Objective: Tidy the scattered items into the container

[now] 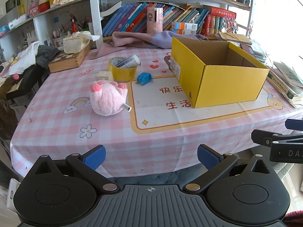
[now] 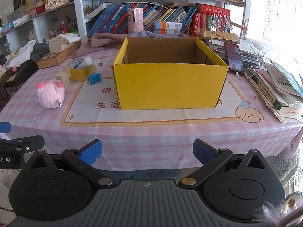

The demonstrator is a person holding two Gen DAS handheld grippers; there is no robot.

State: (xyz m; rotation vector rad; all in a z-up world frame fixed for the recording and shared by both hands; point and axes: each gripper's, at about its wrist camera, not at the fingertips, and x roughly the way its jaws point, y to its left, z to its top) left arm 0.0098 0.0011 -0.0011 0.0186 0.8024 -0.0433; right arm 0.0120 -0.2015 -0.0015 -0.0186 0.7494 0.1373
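Two tools, both mine, both with jaws spread wide and nothing between them. Left tool [image 1: 151, 157] hangs over the near edge of the table [image 1: 113, 141], angled down at it. Right tool [image 2: 147, 152] does the same, facing the box [image 2: 170, 87] head on.

Box is yellow cardboard, open top, upright on the table's right of centre; what I can see of the inside is bare.

Items all lie left of the box, well apart from both tools:
- pink plush [image 1: 108, 99], nearest me, lying with pink feet up, tag at its right side.
- blue item [image 1: 144, 78], small, between plush and box, just beside the tape.
- tape roll [image 1: 122, 70], yellow, flat on the table, behind the plush.
- white tube [image 1: 130, 61], lying tilted in the tape roll's hole, sticking out over its rim.
- cream block [image 1: 104, 75], touching or just beside the tape's left side; I cannot tell which.

Phone [image 2: 233, 57] lies on a stack of books [image 2: 272, 92] right of the box.
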